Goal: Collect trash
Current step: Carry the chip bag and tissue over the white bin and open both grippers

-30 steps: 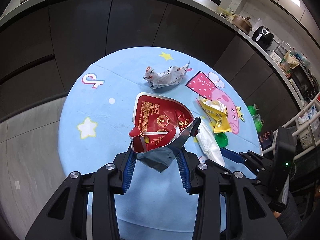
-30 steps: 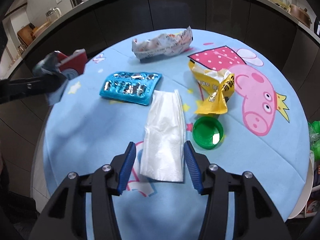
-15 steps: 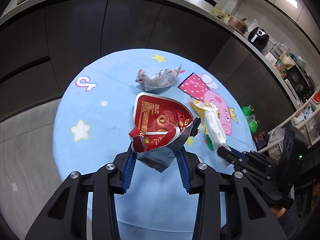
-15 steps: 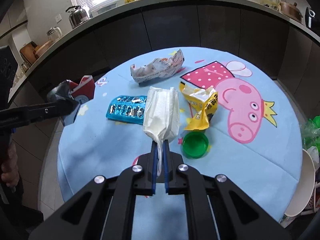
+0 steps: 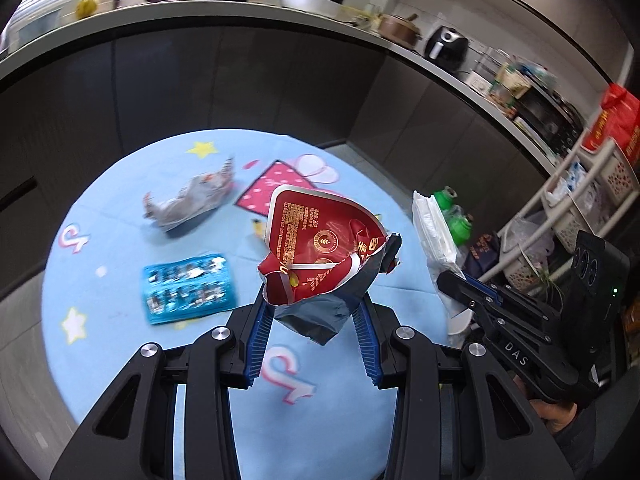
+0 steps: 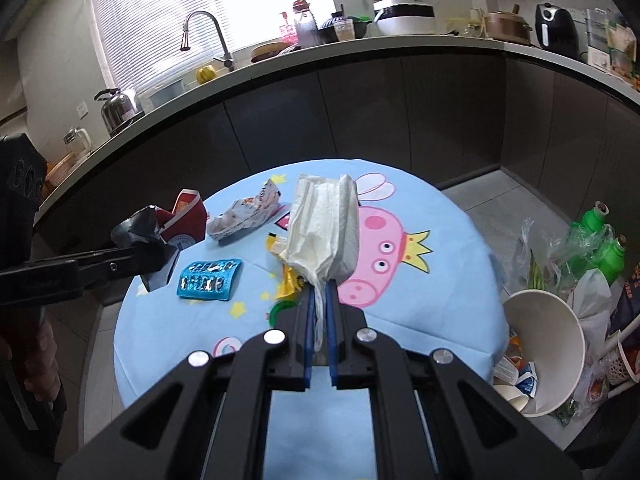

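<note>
My left gripper [image 5: 312,312] is shut on a red snack wrapper [image 5: 320,248] and holds it above the round blue table [image 5: 120,340]. My right gripper [image 6: 319,300] is shut on a white tissue [image 6: 324,228], lifted off the table; the tissue also shows in the left wrist view [image 5: 434,228]. On the table lie a blue blister pack [image 6: 210,279], a crumpled white wrapper [image 6: 244,218], a yellow wrapper [image 6: 286,280] and a green cap [image 6: 280,308], the last two partly hidden by my right gripper.
A white paper bucket [image 6: 540,348] lies among bags and green bottles [image 6: 600,240] in a trash pile on the floor right of the table. A dark curved kitchen counter [image 6: 360,92] runs behind. A wire rack [image 5: 580,200] stands at right.
My right gripper closed on the tissue and lifted it up and to the right off the table. My left gripper still holds the red wrapper and has swung right.
</note>
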`<control>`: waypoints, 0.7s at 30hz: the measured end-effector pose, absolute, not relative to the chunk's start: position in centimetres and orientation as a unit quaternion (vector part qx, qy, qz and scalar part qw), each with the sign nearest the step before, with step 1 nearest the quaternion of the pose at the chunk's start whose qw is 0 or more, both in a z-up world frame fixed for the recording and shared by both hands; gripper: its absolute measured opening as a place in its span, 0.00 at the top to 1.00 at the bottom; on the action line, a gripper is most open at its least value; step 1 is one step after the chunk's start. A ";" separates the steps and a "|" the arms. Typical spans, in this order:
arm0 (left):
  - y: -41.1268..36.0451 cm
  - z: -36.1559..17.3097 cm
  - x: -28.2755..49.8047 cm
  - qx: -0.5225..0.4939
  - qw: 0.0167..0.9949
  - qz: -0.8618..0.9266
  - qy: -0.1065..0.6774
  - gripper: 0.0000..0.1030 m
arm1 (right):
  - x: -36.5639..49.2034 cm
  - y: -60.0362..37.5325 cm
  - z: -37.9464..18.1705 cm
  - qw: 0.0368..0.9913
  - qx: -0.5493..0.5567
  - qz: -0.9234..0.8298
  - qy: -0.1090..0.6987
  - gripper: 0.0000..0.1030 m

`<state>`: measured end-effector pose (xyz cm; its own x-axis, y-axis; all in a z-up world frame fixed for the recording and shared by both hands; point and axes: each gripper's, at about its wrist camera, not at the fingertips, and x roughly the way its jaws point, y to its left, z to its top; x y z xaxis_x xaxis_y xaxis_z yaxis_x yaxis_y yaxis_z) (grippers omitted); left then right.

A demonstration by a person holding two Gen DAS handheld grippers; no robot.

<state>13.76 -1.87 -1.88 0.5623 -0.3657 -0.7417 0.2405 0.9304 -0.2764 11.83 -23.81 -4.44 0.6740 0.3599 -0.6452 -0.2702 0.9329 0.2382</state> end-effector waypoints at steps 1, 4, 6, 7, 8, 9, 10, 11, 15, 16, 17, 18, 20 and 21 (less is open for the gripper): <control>-2.8 -1.8 14.0 -0.068 0.880 -0.180 0.435 0.64 | 11.7 -24.6 -4.4 0.915 0.066 0.165 0.363 0.93; -5.5 -1.6 14.4 -0.058 0.875 -0.203 0.435 0.64 | 11.2 -27.0 -4.3 0.919 0.081 0.145 0.357 0.93; -7.1 -1.6 14.7 -0.051 0.873 -0.216 0.435 0.64 | 10.8 -28.4 -4.4 0.921 0.089 0.133 0.355 0.93; -8.0 -1.6 14.9 -0.047 0.871 -0.224 0.436 0.64 | 10.7 -29.1 -4.5 0.922 0.093 0.127 0.353 0.93; -8.9 -1.6 15.0 -0.042 0.869 -0.231 0.436 0.64 | 10.5 -29.9 -4.6 0.923 0.100 0.120 0.352 0.93; -9.6 -1.6 15.1 -0.039 0.867 -0.236 0.436 0.64 | 10.4 -30.6 -4.8 0.923 0.106 0.114 0.351 0.93; -10.6 -1.6 15.3 -0.034 0.866 -0.242 0.436 0.64 | 10.3 -31.4 -5.0 0.924 0.112 0.108 0.350 0.93; -11.4 -1.6 15.5 -0.029 0.864 -0.247 0.437 0.64 | 10.2 -32.2 -5.2 0.924 0.120 0.100 0.349 0.93; -14.6 -1.8 16.4 -0.017 0.857 -0.266 0.441 0.64 | 9.6 -35.2 -5.9 0.923 0.143 0.079 0.348 0.93; -15.2 -1.9 16.5 -0.015 0.856 -0.270 0.441 0.64 | 9.4 -35.9 -6.2 0.923 0.148 0.074 0.348 0.93; -16.0 -1.9 16.7 -0.013 0.854 -0.275 0.442 0.64 | 9.3 -36.7 -6.4 0.922 0.153 0.069 0.348 0.93; -17.0 -2.1 16.9 -0.010 0.850 -0.281 0.444 0.64 | 9.1 -37.4 -6.6 0.922 0.158 0.063 0.348 0.93; -18.5 -2.4 17.2 -0.004 0.845 -0.290 0.449 0.64 | 8.7 -38.8 -7.2 0.921 0.169 0.052 0.348 0.93; -19.1 -2.6 17.3 -0.001 0.843 -0.294 0.451 0.64 | 8.7 -39.4 -7.5 0.920 0.174 0.047 0.349 0.93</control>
